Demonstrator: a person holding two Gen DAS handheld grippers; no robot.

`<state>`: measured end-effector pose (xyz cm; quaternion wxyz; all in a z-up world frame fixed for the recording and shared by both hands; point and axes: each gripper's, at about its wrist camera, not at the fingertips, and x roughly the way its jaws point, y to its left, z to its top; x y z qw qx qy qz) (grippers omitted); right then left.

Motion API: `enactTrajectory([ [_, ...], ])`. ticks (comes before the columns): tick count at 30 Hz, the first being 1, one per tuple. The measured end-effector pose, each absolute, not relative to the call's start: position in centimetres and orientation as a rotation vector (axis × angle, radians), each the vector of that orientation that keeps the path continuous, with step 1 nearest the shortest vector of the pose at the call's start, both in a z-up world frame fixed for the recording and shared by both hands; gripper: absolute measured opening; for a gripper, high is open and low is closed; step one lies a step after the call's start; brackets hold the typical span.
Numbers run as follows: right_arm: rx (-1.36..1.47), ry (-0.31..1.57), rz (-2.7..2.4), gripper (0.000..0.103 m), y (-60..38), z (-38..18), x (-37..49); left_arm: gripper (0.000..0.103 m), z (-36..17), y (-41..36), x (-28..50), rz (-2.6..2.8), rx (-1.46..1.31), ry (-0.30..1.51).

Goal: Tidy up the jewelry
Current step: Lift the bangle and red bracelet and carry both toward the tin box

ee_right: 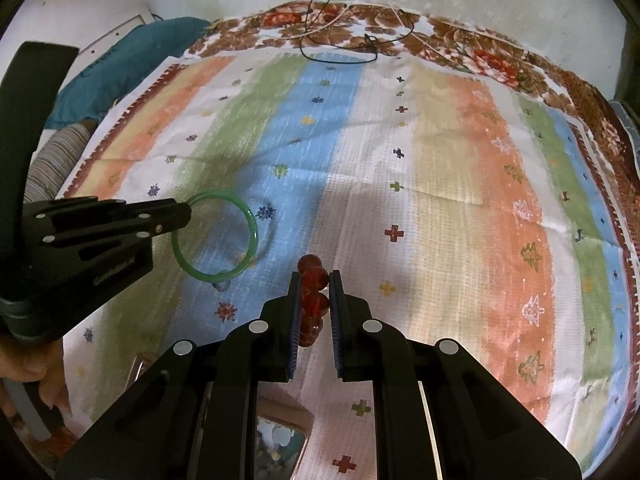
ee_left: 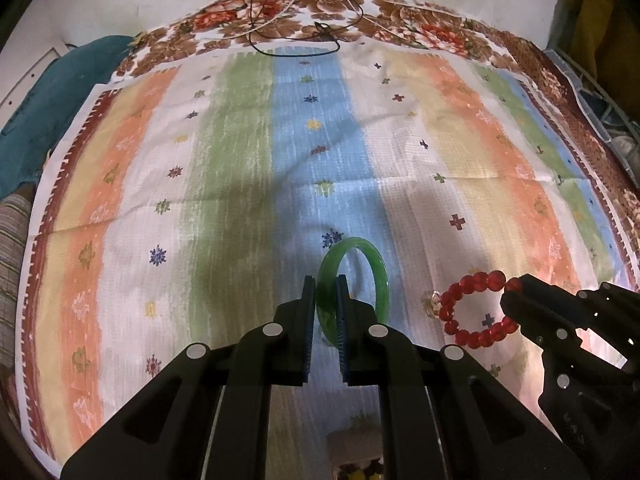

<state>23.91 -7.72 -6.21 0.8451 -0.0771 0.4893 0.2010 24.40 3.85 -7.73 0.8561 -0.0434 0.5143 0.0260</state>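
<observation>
Left tongs (ee_left: pixel 326 304) clamped on green bangle (ee_left: pixel 352 288); right tongs (ee_right: pixel 314 300) pinching red bead bracelet (ee_right: pixel 314 300).
Risk: smooth bangle slipping out; beads rolling free.

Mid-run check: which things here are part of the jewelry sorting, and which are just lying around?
Job items:
- smooth green jade-like bangle, gripped by left gripper
- red glass-bead bracelet, gripped by right gripper

Lying about:
- striped pastel cloth
- thin black cord
- teal fabric bundle
</observation>
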Motion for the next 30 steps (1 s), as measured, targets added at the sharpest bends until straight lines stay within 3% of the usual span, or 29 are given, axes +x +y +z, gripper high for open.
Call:
enactTrajectory([
  [30,-0.116,0.964,0.381,0.014,-9.8,-4.1,20.0,0.009,-4.1,2.8,18.6,0.035,-0.086,0.994],
])
